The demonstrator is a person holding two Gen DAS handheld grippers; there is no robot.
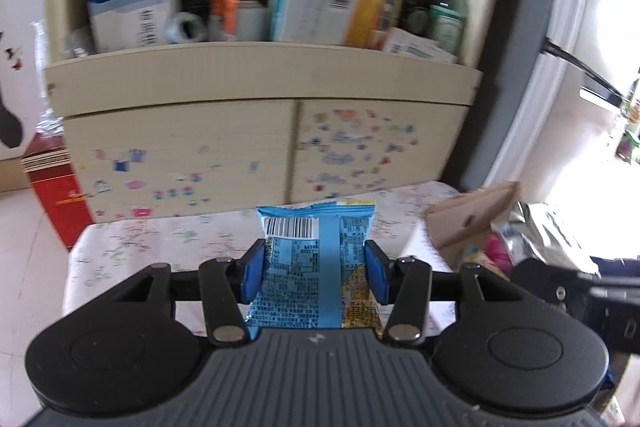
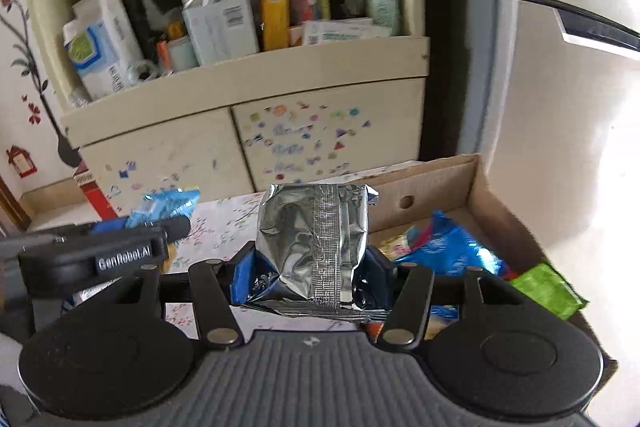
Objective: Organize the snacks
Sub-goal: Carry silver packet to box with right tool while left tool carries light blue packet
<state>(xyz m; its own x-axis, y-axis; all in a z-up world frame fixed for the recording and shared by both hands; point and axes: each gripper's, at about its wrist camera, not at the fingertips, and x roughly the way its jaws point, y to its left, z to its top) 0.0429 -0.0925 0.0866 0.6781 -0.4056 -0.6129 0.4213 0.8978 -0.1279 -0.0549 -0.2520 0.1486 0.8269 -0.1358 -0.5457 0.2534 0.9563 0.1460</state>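
Note:
My left gripper (image 1: 315, 267) is shut on a blue and yellow snack packet (image 1: 316, 259) with a barcode, held upright above the floral-cloth table (image 1: 160, 247). My right gripper (image 2: 312, 271) is shut on a crinkled silver foil snack packet (image 2: 316, 239), held above the near left edge of a cardboard box (image 2: 476, 183). The box holds a blue packet (image 2: 452, 247), a green packet (image 2: 548, 287) and others. The left gripper with its blue packet (image 2: 168, 207) shows at the left of the right wrist view. The box (image 1: 472, 215) and silver packet (image 1: 540, 231) show at the right of the left wrist view.
A cream cabinet (image 1: 260, 75) with stickered doors stands behind the table, its open shelf crowded with boxes, bottles and jars. A red carton (image 1: 56, 195) sits on the floor at the left. A white wall (image 2: 560, 147) is at the right.

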